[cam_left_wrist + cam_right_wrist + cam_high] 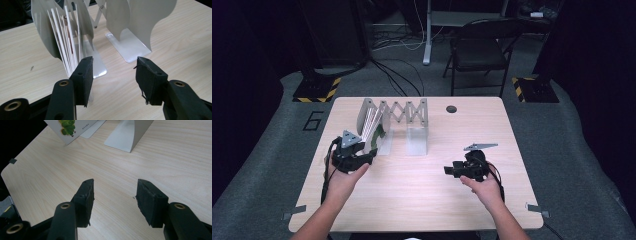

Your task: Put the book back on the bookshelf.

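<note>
1. Books (65, 37) lean in the rack (140, 22), at its left end, just ahead of the left gripper (113, 68); jaws apart, empty.
2. Right gripper (115, 191) gapes, empty.
3. Books look thin, light, slippery; pinch one at an exposed edge.

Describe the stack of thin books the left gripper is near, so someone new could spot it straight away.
On the wooden table stands a pale expanding book rack with an accordion back. The thin books lean in its left-hand end slot, just ahead of the left gripper. The slot to their right holds nothing.
</note>
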Available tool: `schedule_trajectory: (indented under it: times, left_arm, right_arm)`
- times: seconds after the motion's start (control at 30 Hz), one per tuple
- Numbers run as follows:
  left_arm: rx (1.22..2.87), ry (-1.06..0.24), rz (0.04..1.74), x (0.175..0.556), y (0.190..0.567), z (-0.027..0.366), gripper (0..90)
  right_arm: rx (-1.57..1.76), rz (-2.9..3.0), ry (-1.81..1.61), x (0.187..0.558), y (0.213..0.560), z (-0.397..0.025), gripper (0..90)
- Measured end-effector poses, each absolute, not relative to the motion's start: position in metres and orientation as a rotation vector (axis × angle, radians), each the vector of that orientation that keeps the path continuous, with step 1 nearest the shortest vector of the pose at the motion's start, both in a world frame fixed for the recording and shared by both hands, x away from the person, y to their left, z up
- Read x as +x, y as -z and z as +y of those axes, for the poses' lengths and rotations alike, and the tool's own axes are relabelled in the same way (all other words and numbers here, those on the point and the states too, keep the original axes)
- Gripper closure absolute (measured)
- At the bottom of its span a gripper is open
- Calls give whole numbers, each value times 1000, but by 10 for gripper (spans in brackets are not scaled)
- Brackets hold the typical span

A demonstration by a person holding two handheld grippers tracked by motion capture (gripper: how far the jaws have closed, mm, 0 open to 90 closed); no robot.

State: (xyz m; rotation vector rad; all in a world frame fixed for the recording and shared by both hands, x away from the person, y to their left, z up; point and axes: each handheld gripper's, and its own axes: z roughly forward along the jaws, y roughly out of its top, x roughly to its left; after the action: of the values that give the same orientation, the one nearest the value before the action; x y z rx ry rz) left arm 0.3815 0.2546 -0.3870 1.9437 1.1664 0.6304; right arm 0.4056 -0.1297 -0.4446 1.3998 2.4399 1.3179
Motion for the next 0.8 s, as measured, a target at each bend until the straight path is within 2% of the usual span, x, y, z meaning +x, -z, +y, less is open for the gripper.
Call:
schedule_trajectory:
  times: [0.4,0.8]
  left_arm:
    - [1972,-544,1103,358,409,254,478]
    - [2000,-510,1034,342,427,253,474]
  right_arm:
    - [1398,2441,-1314,406,445,-129,481]
    - [1402,2439,-1313,405,445,-129,481]
